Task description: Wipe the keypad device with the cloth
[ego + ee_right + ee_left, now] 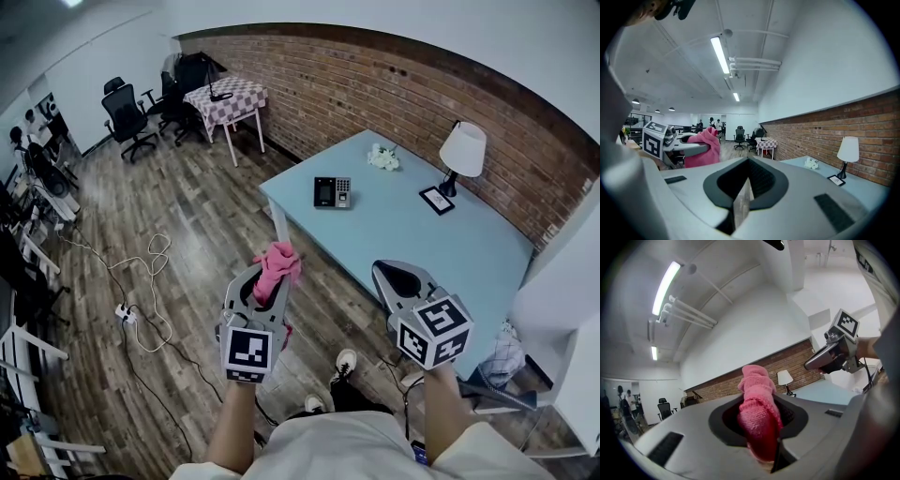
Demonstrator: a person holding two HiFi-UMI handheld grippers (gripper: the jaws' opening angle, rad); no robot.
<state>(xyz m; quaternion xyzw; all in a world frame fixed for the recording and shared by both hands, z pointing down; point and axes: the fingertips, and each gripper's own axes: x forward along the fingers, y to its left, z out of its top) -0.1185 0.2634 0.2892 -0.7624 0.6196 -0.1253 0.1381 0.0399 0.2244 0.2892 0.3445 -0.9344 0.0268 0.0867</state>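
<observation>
I hold the pink cloth [277, 264] pinched in my left gripper [263, 285], ready for wiping, my right gripper [401, 278] pressed together and empty, with the keypad device [333, 191] far ahead on the blue table [450, 253].

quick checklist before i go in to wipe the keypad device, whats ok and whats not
1. Cloth gripped: the pink cloth is clamped in the left gripper, with a tuft sticking out past the jaws. Ok.
2. Right gripper free: jaws together, nothing between them. Ok.
3. Target in sight: the keypad device lies flat on the table, nothing on top of it. Ok.
4. Room to wipe: the flowers and the small frame stand apart from the device. Ok.
5. Cloth at the device: the left gripper hangs over the floor, short of the table. Not ok.
6. Device fixed in place: cannot tell.
</observation>
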